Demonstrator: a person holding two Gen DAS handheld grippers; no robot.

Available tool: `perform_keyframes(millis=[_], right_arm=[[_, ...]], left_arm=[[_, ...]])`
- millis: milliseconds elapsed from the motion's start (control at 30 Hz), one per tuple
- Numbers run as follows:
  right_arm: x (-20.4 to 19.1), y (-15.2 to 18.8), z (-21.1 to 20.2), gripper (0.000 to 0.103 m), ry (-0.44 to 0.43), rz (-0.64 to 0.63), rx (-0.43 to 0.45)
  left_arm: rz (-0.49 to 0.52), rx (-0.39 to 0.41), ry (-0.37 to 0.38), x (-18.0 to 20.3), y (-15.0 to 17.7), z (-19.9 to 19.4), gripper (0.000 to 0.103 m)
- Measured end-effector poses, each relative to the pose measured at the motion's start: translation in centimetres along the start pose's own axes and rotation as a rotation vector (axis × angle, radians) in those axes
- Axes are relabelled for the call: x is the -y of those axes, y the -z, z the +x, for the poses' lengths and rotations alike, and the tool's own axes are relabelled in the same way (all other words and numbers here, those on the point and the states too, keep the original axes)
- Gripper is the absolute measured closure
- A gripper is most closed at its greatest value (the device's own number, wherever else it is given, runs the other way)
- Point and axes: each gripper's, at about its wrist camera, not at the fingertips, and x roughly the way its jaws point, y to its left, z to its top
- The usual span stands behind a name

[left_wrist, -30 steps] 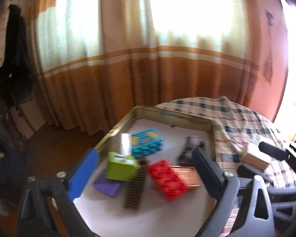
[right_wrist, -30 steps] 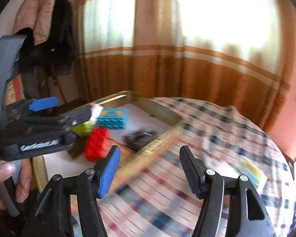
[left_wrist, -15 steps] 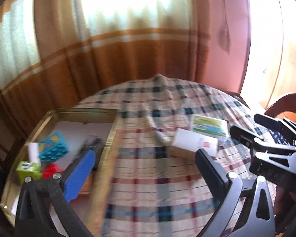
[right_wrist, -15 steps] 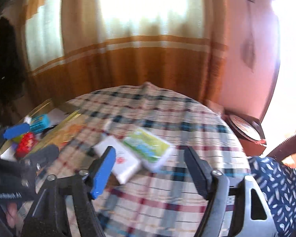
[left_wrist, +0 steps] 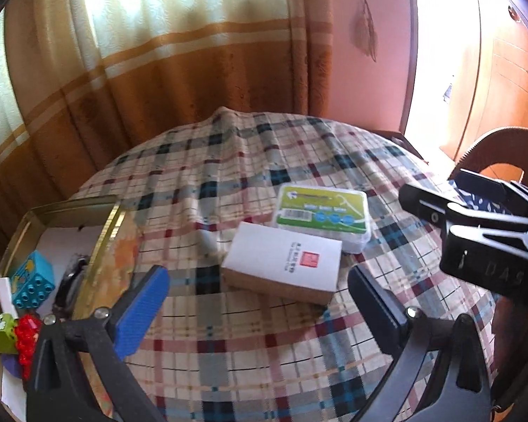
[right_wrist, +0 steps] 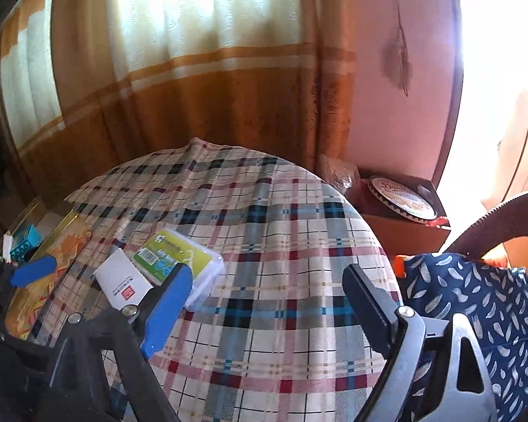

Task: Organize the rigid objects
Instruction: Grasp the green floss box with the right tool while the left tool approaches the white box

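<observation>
- A shallow gold-rimmed metal tray (left_wrist: 110, 225) is seen at the left edge of the round table covered by a plaid tablecloth (left_wrist: 250, 344). In it lie a teal studded toy brick (left_wrist: 31, 283), a lime-green cube block (left_wrist: 1, 330), a red studded brick (left_wrist: 26, 337), a purple piece (left_wrist: 10, 365), a white stick (left_wrist: 7, 297) and a dark object (left_wrist: 68, 292) too blurred to be identified.
- A flat white cardboard box with a small red square mark (left_wrist: 283, 265) lies on the cloth right of the tray; its printed line is too small to be read. Its long axis runs left to right, slightly slanted.
- A clear plastic box with a green label and barcode (left_wrist: 322, 216) is touching the white box's far side, its long axis likewise crosswise.
- The left gripper (left_wrist: 257, 299) is held wide, nothing between its jaws.
- The right gripper (right_wrist: 264, 295) has its jaws opening, nothing between them.
</observation>
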Motion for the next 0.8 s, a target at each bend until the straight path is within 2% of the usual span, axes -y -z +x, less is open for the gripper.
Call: perform_keyframes(millis=[300,367,400,567,800], right_arm=[[-0.3,-0.2,0.3,0.014,0.001,-0.001,0.004],[-0.3,-0.3,0.3,0.014,-0.002,-0.001,0.004],[-0.3,-0.3,0.3,0.013,-0.005,-0.001,0.005],[-0.8,-0.5,0.4,0.013,-0.027,-0.007,0.01],[-3.3,-1.2,1.6,0.013,-0.082,-0.102,-0.004]], left_arm=[[0.036,-0.033,-0.007,0.7,-0.6,2.6,0.001],[0.039,-0.032,-0.005,0.5,-0.5,3.0,0.012],[0.037,-0.038,0.003,0.4,-0.4,3.2,0.022],[0.006,-0.026,0.002,-0.6,0.0,2.7,0.023],[-0.071,-0.018,-0.1,-2.7,0.9,1.7,0.023]])
